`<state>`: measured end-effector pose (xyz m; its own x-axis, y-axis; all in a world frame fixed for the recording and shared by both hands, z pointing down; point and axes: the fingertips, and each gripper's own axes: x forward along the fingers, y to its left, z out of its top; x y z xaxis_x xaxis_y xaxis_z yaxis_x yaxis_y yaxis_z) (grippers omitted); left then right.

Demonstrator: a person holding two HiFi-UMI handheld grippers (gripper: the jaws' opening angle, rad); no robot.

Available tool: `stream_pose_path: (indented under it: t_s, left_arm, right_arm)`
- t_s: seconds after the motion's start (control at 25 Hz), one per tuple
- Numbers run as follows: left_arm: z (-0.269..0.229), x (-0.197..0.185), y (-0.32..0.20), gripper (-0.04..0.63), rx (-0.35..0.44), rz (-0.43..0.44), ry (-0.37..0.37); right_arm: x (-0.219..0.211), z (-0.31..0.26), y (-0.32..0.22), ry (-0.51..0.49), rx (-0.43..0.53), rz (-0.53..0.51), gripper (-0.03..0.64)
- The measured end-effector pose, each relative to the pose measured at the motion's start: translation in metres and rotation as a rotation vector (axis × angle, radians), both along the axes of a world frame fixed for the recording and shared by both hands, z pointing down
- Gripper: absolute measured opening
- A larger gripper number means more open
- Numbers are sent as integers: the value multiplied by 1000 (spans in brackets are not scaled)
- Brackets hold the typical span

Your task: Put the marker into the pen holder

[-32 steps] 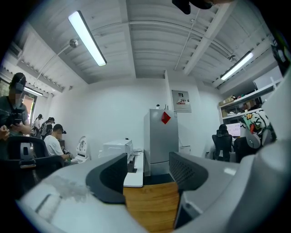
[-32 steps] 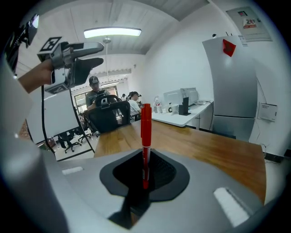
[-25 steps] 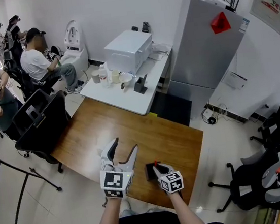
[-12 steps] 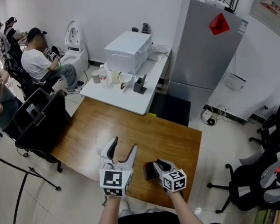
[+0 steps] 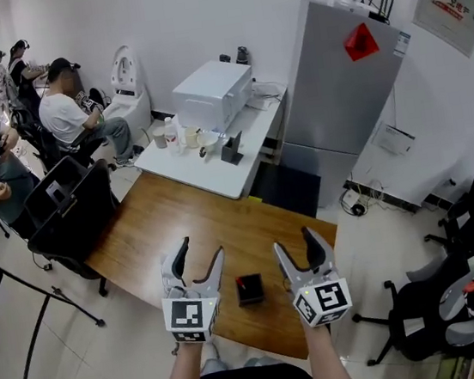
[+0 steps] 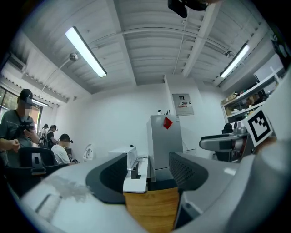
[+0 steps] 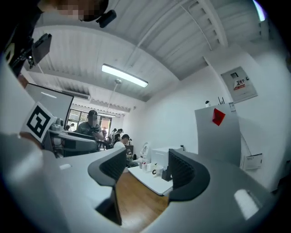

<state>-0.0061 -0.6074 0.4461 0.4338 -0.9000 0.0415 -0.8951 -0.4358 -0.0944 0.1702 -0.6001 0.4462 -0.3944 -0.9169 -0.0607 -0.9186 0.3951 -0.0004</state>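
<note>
A small black pen holder (image 5: 249, 290) stands on the wooden table (image 5: 190, 225) near its front edge. The marker's red tip (image 5: 248, 281) shows in its mouth. My left gripper (image 5: 200, 251) is held up to the holder's left, open and empty. To the holder's right, my right gripper (image 5: 295, 246) is lifted clear of it; its jaws are opening with nothing between them. In the left gripper view the jaws (image 6: 148, 169) frame only the table's far end. The right gripper view shows its jaws (image 7: 146, 169) apart over bare wood.
Beyond the wooden table a white table (image 5: 218, 174) carries a white box unit (image 5: 213, 94), cups and a black stand (image 5: 232, 148). A grey cabinet (image 5: 338, 102) stands behind it on the right. A black chair (image 5: 67, 211) and seated people (image 5: 66, 111) are on the left.
My right gripper has come up off the pen holder and swung right, and its jaws have spread. The marker stays in the holder. The left gripper has barely shifted.
</note>
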Motion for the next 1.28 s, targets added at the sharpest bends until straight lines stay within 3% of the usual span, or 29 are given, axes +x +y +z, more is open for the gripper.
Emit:
stream_pose_path:
  t_s: [0.12,0.28,0.4,0.52,0.64,0.84,1.12,1.28]
  left_arm:
    - [-1,2,16,288,2,-20,17]
    - [-3,11,33,288,-3,-36,50]
    - [4,6,53,288,-22,-40,11]
    - [5,-1,75,288,-21,-47,-1]
    - [-1,-6,98,288,6,-36,35]
    - [10,-18,167,288,-12,22,33]
    - [49,-56,260,288,-114,29,86]
    - [34,-53,278,288,-85,30,92]
  right_arm:
    - [11,2,15,-34,-3,11,331]
    - [13,6,25,-83,11,-21,334]
    - [-4,12,35,-112,-6,-79,334]
    - [-29,12,61,-103,-31,-156,334]
    - [-43,5,93,-81,-15,-181,334]
    - [-50,15,162,-47,-40,-127,334]
    - [-94,49,267,-33,-136,-78,334]
    - [-101,33,285,1,-96,-91,334]
